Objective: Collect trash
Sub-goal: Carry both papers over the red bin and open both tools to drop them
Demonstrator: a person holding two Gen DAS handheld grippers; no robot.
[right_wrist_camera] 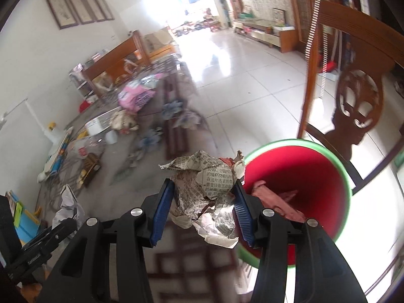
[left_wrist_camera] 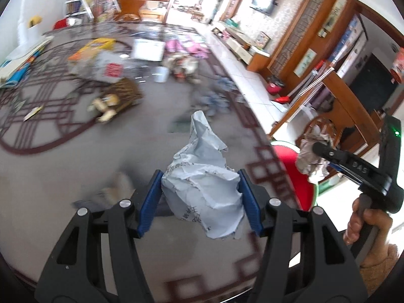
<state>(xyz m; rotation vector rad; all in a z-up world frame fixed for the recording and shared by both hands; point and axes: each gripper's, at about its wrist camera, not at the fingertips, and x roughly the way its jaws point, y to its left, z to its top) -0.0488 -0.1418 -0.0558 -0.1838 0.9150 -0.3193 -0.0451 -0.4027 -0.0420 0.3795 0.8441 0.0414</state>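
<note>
Two crumpled wads are held at once: the left gripper has its jaws clamped on a pale paper ball above the desk. The right gripper is clamped on a newspaper wad just beside the rim of the red bin, which already holds some pinkish scrap.

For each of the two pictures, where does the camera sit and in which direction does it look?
Left wrist: sits on the left tongs, looking down along them over the table; they clamp pale crumpled paper. The right tongs and a hand show.
Right wrist: sits on the right tongs, facing the red bin; they clamp crumpled newspaper.
Shared: table, bin, wooden chair, both paper balls.
</note>
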